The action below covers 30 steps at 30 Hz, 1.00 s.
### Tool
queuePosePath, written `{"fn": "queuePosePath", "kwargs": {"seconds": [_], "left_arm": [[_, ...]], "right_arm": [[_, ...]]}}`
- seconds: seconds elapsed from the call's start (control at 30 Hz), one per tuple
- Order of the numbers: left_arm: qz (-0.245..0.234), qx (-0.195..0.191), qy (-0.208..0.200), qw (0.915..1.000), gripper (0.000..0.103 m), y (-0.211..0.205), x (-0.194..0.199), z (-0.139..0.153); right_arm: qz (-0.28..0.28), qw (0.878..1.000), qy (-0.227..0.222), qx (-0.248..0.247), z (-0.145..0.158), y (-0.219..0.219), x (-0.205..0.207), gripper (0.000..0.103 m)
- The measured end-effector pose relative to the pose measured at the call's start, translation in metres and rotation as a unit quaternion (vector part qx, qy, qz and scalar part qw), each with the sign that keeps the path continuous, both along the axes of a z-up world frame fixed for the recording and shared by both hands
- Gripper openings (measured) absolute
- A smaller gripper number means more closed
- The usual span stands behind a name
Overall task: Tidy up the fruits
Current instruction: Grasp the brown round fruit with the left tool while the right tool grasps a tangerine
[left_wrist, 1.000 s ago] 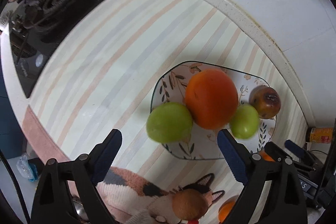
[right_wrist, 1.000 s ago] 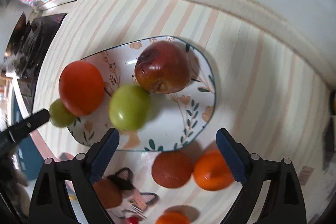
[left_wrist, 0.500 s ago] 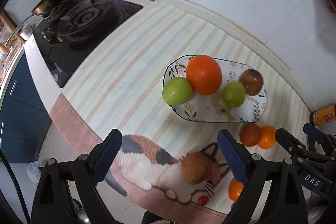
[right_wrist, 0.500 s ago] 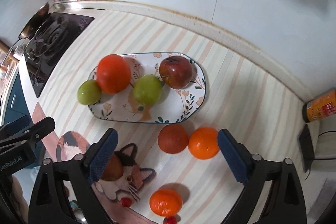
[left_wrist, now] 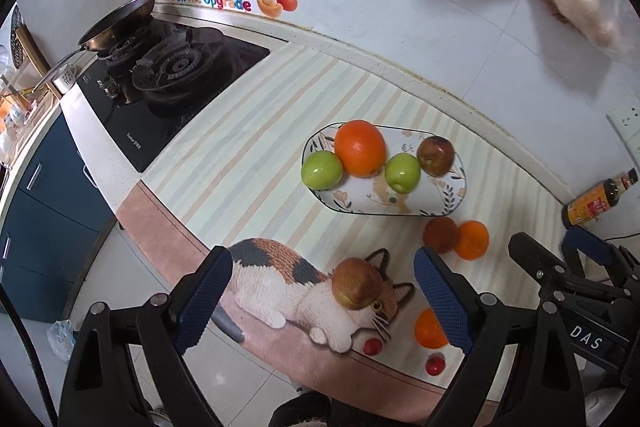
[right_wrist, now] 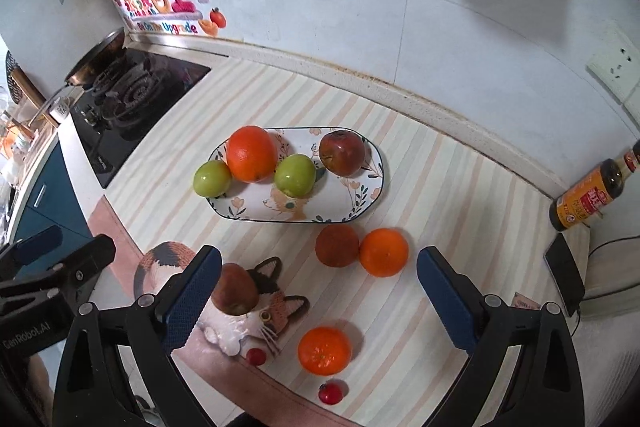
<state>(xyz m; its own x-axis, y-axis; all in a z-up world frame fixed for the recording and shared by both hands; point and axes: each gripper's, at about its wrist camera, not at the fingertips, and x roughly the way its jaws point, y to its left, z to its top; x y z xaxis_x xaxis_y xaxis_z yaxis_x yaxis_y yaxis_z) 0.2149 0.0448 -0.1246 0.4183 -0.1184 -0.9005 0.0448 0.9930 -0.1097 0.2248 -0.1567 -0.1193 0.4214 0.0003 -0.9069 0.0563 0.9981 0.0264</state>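
An oblong floral plate (left_wrist: 456,201) (right_wrist: 360,203) holds a large orange (left_wrist: 360,147) (right_wrist: 251,154), two green apples (left_wrist: 322,169) (right_wrist: 295,175) and a dark red apple (left_wrist: 435,155) (right_wrist: 342,153). Loose on the striped mat lie a brown fruit (right_wrist: 337,245), an orange (right_wrist: 384,251), a tangerine (right_wrist: 324,350), a reddish apple on the cat picture (left_wrist: 357,287) (right_wrist: 235,294) and two small red fruits (right_wrist: 330,391). My left gripper (left_wrist: 322,301) and right gripper (right_wrist: 318,297) are open, empty, high above the counter's front edge.
A gas stove with a frying pan (left_wrist: 120,23) lies at the left. A sauce bottle (right_wrist: 588,197) stands at the right by the wall, with a dark phone (right_wrist: 566,275) near it. Blue cabinets and floor lie beyond the counter's front edge.
Both grippers have pulled up and back from the plate, so the view widened. The fruits have not moved. Both grippers stay open.
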Motion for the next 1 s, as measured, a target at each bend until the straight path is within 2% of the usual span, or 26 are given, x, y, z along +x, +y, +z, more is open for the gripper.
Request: {"fn": "queuePosePath", "kwargs": {"seconds": [0.33,0.43,0.5,0.63,0.77,0.87,1.0], "left_arm": [[0.008,-0.009,-0.01,0.9999,0.093,-0.004,-0.011,0.007],[0.008,-0.011,0.002,0.9999,0.102,-0.005,-0.003,-0.002],[0.008,-0.007,0.01,0.9999,0.102,-0.007,0.004,-0.013],[0.012,0.006,0.045,0.9989,0.102,-0.011,0.016,-0.042],[0.004,0.001,0.094,0.9956,0.102,-0.017,0.027,-0.078],[-0.008,0.009,0.131,0.9912,0.102,-0.025,0.032,-0.107],[-0.012,0.026,0.158,0.987,0.102,-0.029,0.033,-0.133]], "right_arm": [[-0.013,0.999,-0.016,0.029,0.017,-0.008,-0.021,0.101],[-0.021,0.999,-0.012,0.038,0.013,-0.015,-0.017,0.101],[-0.029,0.999,-0.004,0.044,0.005,-0.023,-0.012,0.101],[-0.053,0.997,0.022,0.054,-0.021,-0.045,0.005,0.101],[-0.062,0.992,0.068,0.083,-0.058,-0.063,0.019,0.101],[-0.062,0.984,0.119,0.116,-0.098,-0.069,0.018,0.101],[-0.063,0.97,0.181,0.147,-0.149,-0.061,0.002,0.101]]}}
